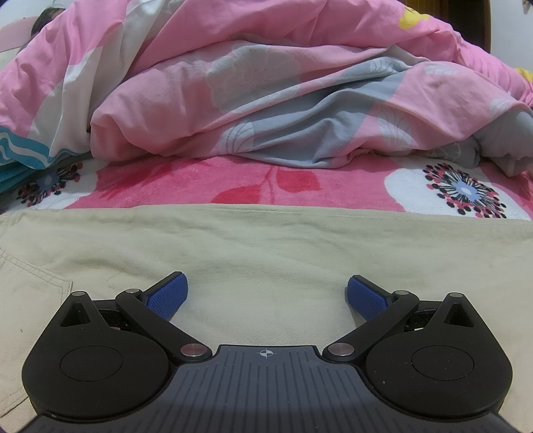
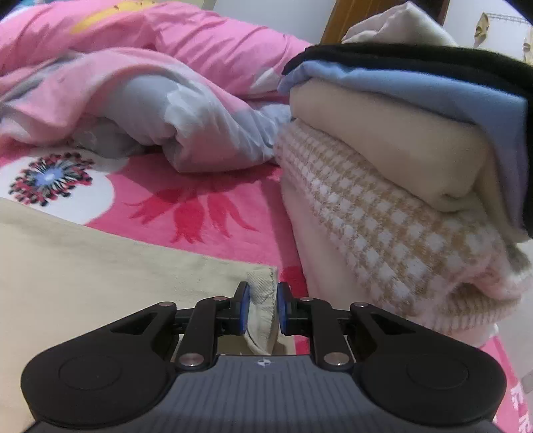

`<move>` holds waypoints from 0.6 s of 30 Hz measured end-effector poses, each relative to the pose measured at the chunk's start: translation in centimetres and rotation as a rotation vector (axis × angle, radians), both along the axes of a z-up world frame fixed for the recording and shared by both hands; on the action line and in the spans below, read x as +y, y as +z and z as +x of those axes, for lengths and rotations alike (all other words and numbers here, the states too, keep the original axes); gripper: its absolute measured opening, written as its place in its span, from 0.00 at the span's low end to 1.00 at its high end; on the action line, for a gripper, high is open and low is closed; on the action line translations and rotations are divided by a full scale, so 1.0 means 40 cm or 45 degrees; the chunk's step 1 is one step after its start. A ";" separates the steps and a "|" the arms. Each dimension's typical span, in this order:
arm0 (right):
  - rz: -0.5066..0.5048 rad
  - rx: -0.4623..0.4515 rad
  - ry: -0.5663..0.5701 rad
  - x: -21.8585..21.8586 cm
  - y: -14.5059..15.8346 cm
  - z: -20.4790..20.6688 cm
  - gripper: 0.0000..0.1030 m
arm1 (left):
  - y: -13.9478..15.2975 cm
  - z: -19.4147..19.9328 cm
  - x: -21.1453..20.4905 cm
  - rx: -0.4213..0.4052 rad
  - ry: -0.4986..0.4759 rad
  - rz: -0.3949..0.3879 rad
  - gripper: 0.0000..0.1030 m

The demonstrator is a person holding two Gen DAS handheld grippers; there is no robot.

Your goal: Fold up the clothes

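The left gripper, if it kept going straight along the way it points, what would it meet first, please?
Most likely the beige trousers spread just beyond the open left gripper, since it tilts down at them. Beyond lie the pink floral blanket and the heaped pink duvet; depth is hard to judge.

**Bedroom setting: bed and surroundings**

Bed covered by a pink fleece blanket (image 1: 186, 186) printed with red leaves and white flower medallions. Rumpled pink quilt (image 1: 266, 83) with grey and white floral print heaped along the far side. Brown wooden door frame (image 2: 336, 20) beyond the bed, beside a pale wall (image 2: 266, 13). Even indoor light.
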State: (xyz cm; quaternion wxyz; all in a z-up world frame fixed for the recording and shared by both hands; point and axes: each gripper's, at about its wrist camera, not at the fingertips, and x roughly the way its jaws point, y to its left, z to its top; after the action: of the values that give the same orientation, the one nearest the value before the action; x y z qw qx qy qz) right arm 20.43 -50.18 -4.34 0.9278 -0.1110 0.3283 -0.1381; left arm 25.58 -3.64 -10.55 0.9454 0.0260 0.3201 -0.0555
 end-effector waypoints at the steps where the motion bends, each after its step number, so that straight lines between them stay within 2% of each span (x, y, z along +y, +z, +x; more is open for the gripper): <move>1: -0.006 0.001 -0.015 -0.005 -0.003 0.007 0.09 | 0.000 0.000 0.000 0.000 0.000 0.000 1.00; 5: 0.009 0.006 -0.055 -0.031 -0.011 0.022 0.06 | 0.000 0.000 0.000 0.000 0.000 0.000 1.00; 7: -0.045 0.031 -0.033 -0.018 -0.024 0.020 0.06 | 0.000 0.000 0.000 -0.001 0.000 0.000 1.00; 11: -0.045 -0.020 -0.065 -0.018 -0.002 -0.013 0.08 | -0.001 0.000 0.000 -0.001 0.000 0.000 1.00; 13: -0.009 -0.079 -0.089 -0.023 0.027 -0.051 0.13 | -0.001 -0.001 0.000 -0.001 0.000 0.001 1.00; 15: 0.019 -0.151 -0.099 -0.026 0.059 -0.094 0.26 | -0.001 -0.001 0.000 -0.002 0.000 0.000 1.00; 17: 0.077 -0.211 -0.103 -0.031 0.089 -0.143 0.27 | -0.001 -0.001 0.000 -0.002 0.000 0.000 1.00; 18: 0.112 -0.231 -0.113 -0.032 0.099 -0.166 0.31 | -0.001 -0.001 0.000 -0.002 0.000 0.000 1.00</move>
State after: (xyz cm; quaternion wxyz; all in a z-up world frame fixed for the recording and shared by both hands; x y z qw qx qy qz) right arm 13.78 -51.46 -0.37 0.9506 -0.0427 0.2534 -0.1739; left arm 25.55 -3.66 -10.60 0.9456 0.0262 0.3195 -0.0555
